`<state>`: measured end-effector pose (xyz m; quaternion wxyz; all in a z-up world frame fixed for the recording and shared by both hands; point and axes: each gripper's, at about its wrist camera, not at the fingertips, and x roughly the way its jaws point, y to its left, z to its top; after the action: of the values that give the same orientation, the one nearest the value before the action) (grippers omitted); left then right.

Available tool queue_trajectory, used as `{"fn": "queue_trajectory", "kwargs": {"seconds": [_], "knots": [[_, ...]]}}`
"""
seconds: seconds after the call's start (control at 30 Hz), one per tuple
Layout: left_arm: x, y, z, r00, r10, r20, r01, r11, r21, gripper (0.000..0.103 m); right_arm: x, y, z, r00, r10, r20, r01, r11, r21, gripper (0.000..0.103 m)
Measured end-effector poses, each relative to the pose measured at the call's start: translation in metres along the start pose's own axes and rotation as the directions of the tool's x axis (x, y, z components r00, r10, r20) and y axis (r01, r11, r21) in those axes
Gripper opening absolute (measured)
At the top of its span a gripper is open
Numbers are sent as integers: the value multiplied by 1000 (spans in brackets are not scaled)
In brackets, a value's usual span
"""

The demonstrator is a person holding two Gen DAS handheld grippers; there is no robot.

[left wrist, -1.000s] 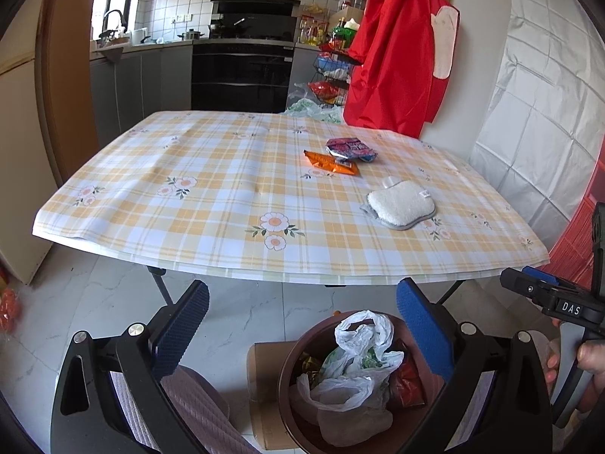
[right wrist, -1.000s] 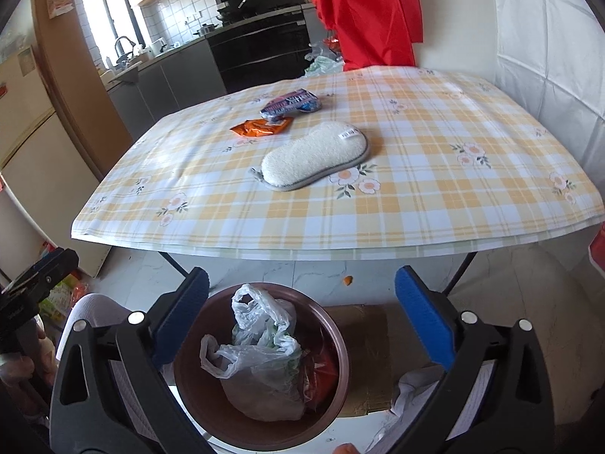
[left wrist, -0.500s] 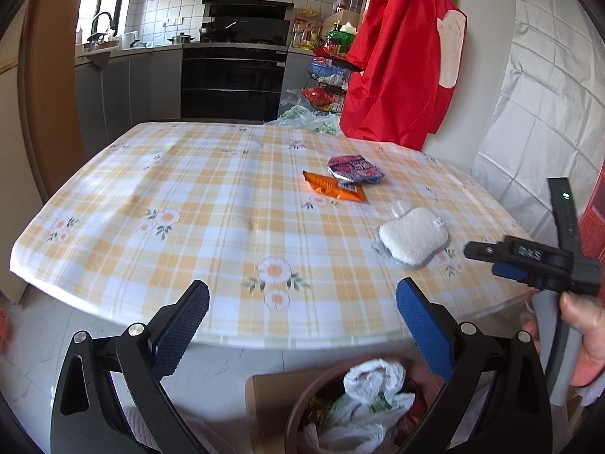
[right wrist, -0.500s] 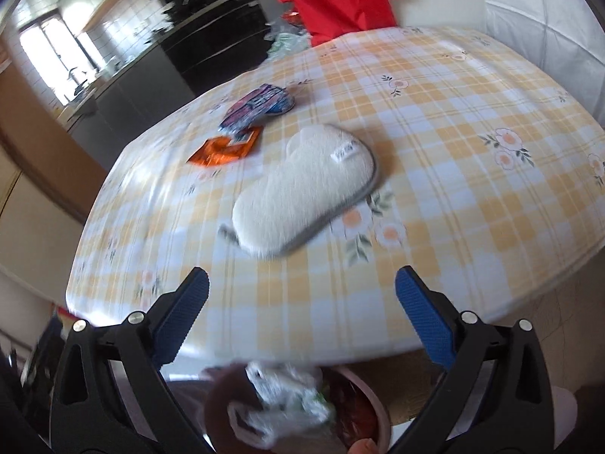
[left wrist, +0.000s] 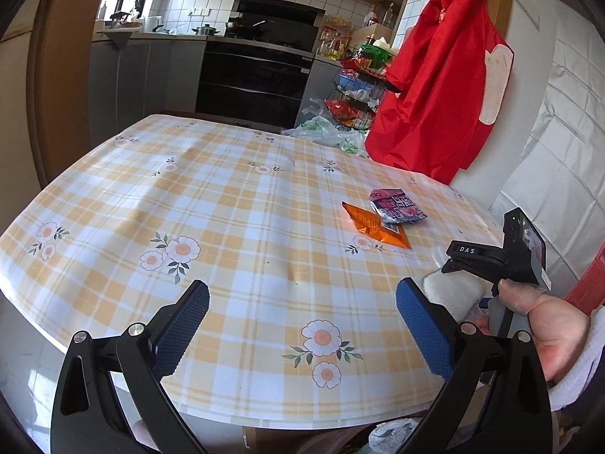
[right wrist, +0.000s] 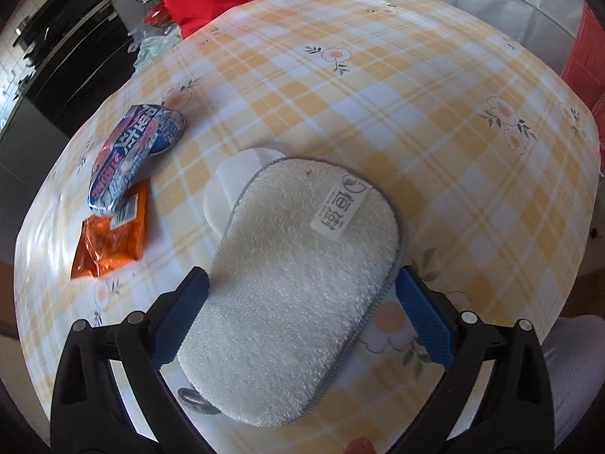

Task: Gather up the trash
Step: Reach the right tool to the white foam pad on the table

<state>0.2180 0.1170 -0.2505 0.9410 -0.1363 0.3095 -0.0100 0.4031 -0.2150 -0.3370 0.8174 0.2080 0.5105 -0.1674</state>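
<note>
Yellow-and-white checked oilcloth with printed flowers covers the table (left wrist: 227, 227), which carries everything seen here. Below its near edge, in the left wrist view, only the top of a bin is glimpsed, and a crumpled white plastic bag (left wrist: 389, 433) is seen in it; the rest of its contents cannot be made out.

A white fluffy cleaning pad (right wrist: 298, 287) with a grey trimmed rim and a small printed label is laid flat near the table's near edge, with a flat white flap showing from under its far end. The right gripper (right wrist: 302, 317) is held over the pad's near half, its blue-padded jaws spread wide to either side of the pad; whether the pads touch the rim cannot be told.

Two pieces of trash are found toward the middle of the table, beyond the pad's left side. An orange foil wrapper (right wrist: 109, 242) is crumpled and lies flat. A pink-and-blue printed wrapper (right wrist: 128, 155) is laid just beyond it, with one end overlapping the orange one.

The left gripper (left wrist: 298, 325) is held above the near edge of the table, its jaws released and wide apart, with nothing between them.
</note>
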Motion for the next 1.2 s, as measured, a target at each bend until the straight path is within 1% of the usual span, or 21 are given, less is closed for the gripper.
{"fn": "queue_trajectory", "kwargs": {"seconds": [0.1,0.2,0.3,0.37,0.43,0.5,0.6,0.7,0.87,0.97,1.1,1.17,1.2], "knots": [[6,4,-1,1000,0,-9,0,1000,-8,97,0,8,2,1000,-9,10,9,1000,4,97],[10,1,-2,1000,-7,-12,7,1000,-6,97,-2,11,3,1000,5,17,-6,999,41,97],[13,-1,-3,1000,-14,-17,14,1000,-7,97,4,15,7,1000,9,0,-9,998,69,97],[15,-3,-3,1000,-15,-21,15,1000,-9,97,5,18,9,1000,18,9,-19,996,86,97],[17,-3,-2,1000,-15,-24,15,1000,-10,97,7,26,9,1000,5,8,-6,999,43,98],[19,-2,1,1000,-13,-27,12,1000,-15,97,9,35,6,1000,-6,-4,6,999,-40,98],[26,1,8,999,-22,-39,21,999,-33,97,8,34,2,1000,30,-9,-31,991,-127,97],[35,1,15,998,-32,-54,30,999,-46,97,5,29,-4,998,63,-19,-65,971,-230,97],[55,-16,21,995,-42,-93,41,999,-16,97,-1,12,-12,993,111,-44,-119,927,-355,97],[67,-29,22,992,-57,-117,58,998,7,97,-3,3,-15,988,137,-67,-152,881,-447,97],[88,-46,26,986,-68,-151,72,997,26,97,-5,-8,-16,984,161,-81,-180,834,-521,96],[101,-52,31,983,-74,-168,80,996,27,97,-5,-14,-15,981,173,-86,-192,819,-540,96],[110,-56,34,980,-82,-182,89,996,29,95,-6,-16,-15,980,180,-88,-199,812,-548,96]]}}
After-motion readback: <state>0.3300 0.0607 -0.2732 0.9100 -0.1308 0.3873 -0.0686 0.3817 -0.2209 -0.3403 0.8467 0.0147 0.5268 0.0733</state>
